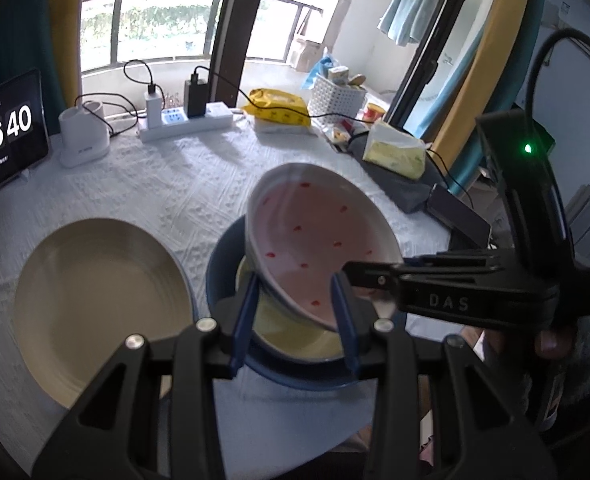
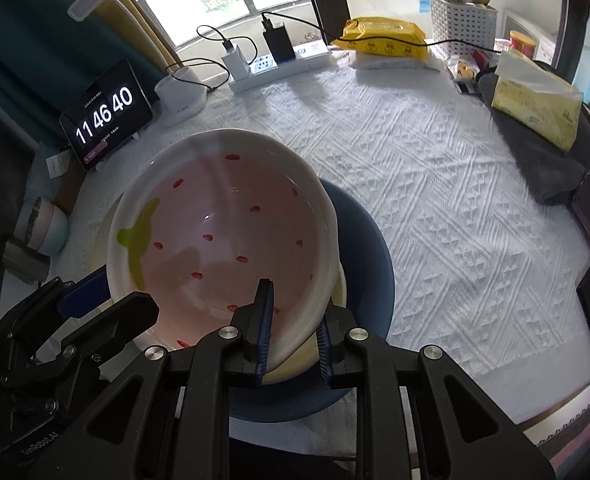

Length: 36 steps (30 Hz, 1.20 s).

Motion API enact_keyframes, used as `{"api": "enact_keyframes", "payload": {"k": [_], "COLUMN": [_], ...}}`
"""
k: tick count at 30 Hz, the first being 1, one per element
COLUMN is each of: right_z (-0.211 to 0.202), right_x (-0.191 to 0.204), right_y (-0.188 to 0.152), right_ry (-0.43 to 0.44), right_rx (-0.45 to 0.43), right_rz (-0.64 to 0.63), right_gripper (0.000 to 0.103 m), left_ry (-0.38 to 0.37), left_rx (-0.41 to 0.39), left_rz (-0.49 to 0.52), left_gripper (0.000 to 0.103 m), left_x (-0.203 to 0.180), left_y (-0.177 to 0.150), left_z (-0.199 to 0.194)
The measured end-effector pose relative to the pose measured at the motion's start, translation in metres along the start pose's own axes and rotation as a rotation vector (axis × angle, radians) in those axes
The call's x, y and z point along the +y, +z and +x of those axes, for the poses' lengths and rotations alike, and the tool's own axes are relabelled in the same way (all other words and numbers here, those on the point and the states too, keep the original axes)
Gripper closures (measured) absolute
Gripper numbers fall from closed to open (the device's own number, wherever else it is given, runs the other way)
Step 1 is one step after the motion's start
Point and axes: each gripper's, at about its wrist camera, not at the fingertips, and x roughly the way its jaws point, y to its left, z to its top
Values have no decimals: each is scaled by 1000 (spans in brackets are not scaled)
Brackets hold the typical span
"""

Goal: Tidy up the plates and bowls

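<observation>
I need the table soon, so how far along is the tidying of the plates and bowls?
Partly done. A yellow dish already sits in the blue bowl. In hand: the right gripper is shut on the strawberry bowl, tilted over that stack, the left gripper straddling its rim. Left: setting it down and the cream plate, alone on the tablecloth.
</observation>
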Motion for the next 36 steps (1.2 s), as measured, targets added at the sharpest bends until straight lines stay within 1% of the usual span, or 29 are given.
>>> {"api": "enact_keyframes", "payload": {"k": [6,11,18,24,32,36], "right_z": [3,7,11,16,16,13], "right_x": [4,1,2,5,7,7], "right_y": [-4,-8,-11,-10,-10,-11], "right_ry": [-19,-38,-66,-80,-84,-85], "right_rx": [12,31,45,60,60,52], "right_rz": [-9,-3,-9,-18,-20,-15], "right_gripper": [81,81,81,80,79,78], "left_ry": [-15,-32,-34,-22,-23,-12], "left_rx": [11,41,62,99,98,82], "left_rz": [-9,-7,-13,-34,-37,-35], "left_gripper": [65,65,65,65,64,63], "left_x": [3,2,7,13,14,15], "left_y": [-5,-9,-11,-14,-13,-11], "left_z": [1,8,13,22,23,20]}}
